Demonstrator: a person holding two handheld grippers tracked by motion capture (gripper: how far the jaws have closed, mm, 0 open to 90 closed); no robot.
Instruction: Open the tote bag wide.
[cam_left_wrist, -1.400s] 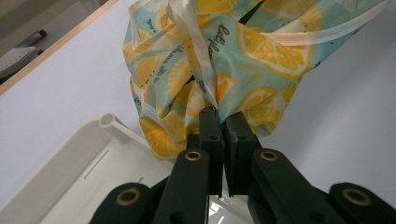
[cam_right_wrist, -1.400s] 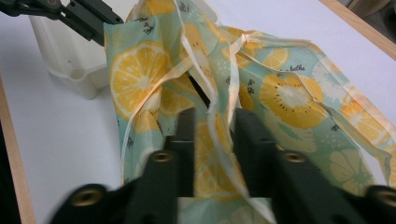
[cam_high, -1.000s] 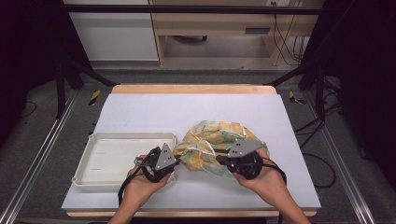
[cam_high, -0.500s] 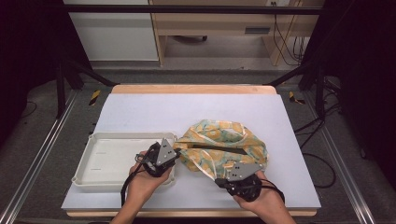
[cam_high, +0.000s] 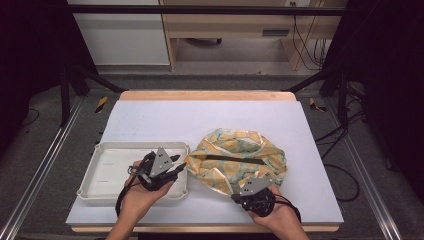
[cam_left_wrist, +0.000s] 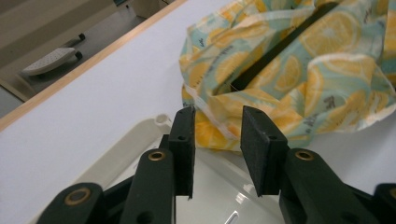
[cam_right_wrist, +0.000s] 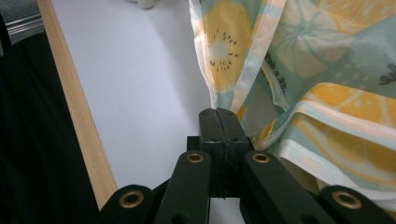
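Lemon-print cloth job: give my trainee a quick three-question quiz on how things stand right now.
1. True or false: the right gripper is shut on an edge of the lemon-print cloth.
2. What lies under the left gripper in the high view: A) the white tray, B) bare floor, C) a stack of books?
3. Fill in: in the left gripper view, the jaws stand ____ with the cloth's corner just beyond them, not pinched.

Key:
1. True; the hem runs into the closed jaws.
2. A.
3. Apart; they have just been opening.
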